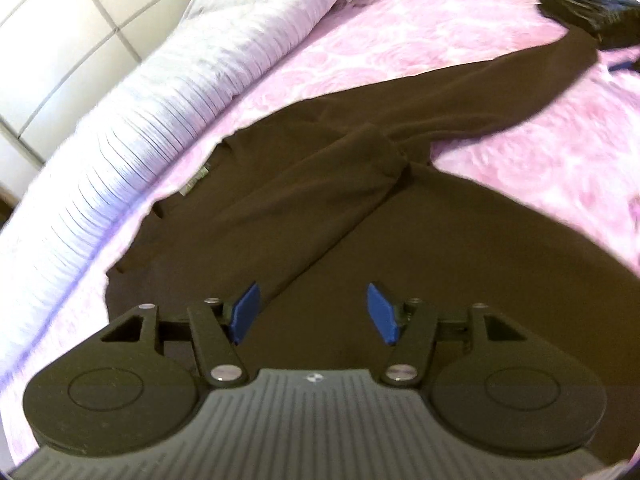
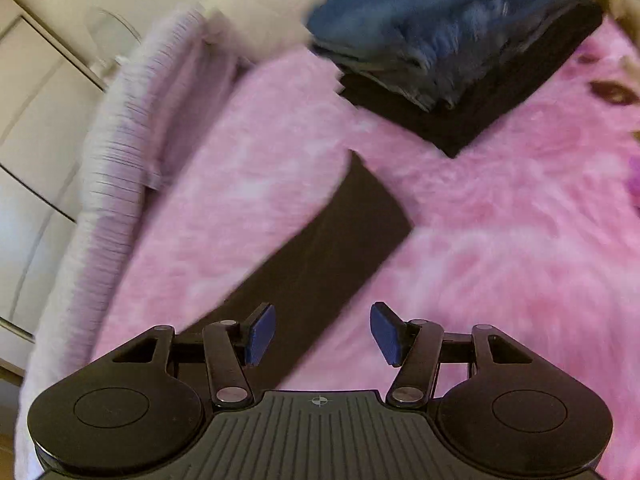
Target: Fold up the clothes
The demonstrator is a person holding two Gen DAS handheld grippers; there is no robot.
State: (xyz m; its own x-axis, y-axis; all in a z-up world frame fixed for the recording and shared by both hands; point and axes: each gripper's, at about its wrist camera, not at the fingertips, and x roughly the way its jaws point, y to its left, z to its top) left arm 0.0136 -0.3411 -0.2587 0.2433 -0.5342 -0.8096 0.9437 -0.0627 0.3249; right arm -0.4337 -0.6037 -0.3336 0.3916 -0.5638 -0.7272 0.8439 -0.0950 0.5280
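Both empty, spread wide: left gripper (image 1: 314, 314) over dark sweater (image 1: 304, 184) flat on pink bed (image 1: 520, 152); right gripper (image 2: 322, 334) over its sleeve (image 2: 320, 240), folded pile (image 2: 460, 52) beyond.

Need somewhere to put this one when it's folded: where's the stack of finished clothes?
The folded stack sits on the pink bedspread, top right in the right wrist view, just beyond the dark garment's outstretched sleeve.

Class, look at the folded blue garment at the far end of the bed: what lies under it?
The blue garment sits on a folded black item, which rests on the pink bedspread. Whether anything else lies between or beneath them is covered.
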